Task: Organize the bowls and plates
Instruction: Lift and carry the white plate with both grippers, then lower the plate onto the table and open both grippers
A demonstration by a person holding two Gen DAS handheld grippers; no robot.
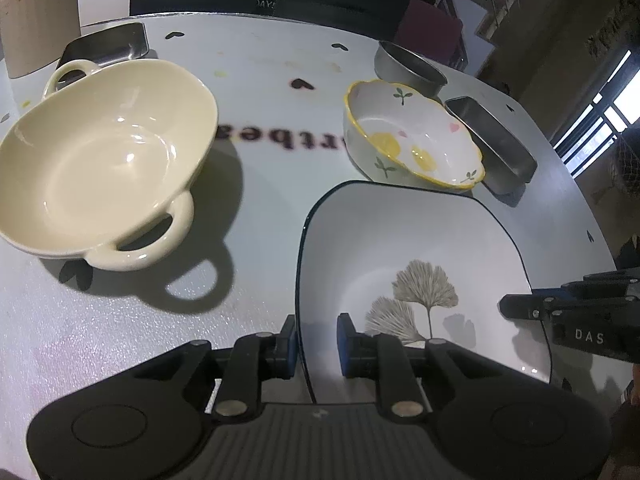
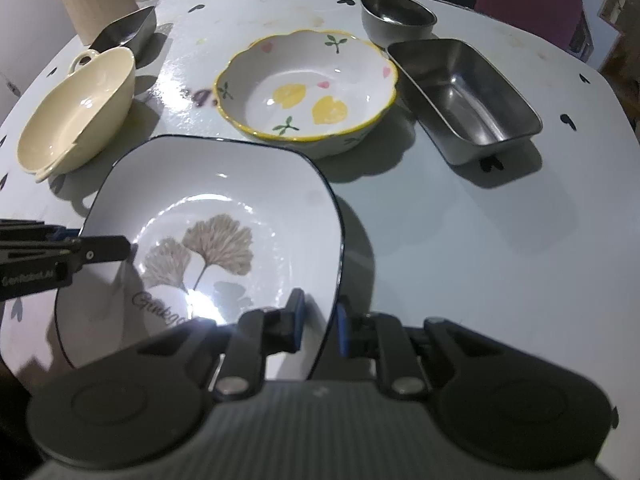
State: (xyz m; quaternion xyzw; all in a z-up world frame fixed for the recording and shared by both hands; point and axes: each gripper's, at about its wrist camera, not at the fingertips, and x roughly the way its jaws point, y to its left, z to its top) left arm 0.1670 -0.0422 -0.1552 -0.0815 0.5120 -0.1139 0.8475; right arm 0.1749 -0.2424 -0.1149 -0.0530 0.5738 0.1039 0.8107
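The square ginkgo plate (image 2: 224, 216) is held at opposite edges: its left rim is straddled by the narrow jaws of the left gripper (image 1: 316, 344), its right rim by those of the right gripper (image 2: 320, 326). Beyond it, farther across the surface (image 2: 460, 248), the flowered bowl (image 2: 308, 92) is seen.

My left black two-finger gripper (image 1: 316, 346) has matte linkage arms, silver round rivets, blue pads on its fingertips and a grey ribbed body between two round black discs. My right black two-finger gripper (image 2: 319, 326) looks identical; white lettering marks its side.
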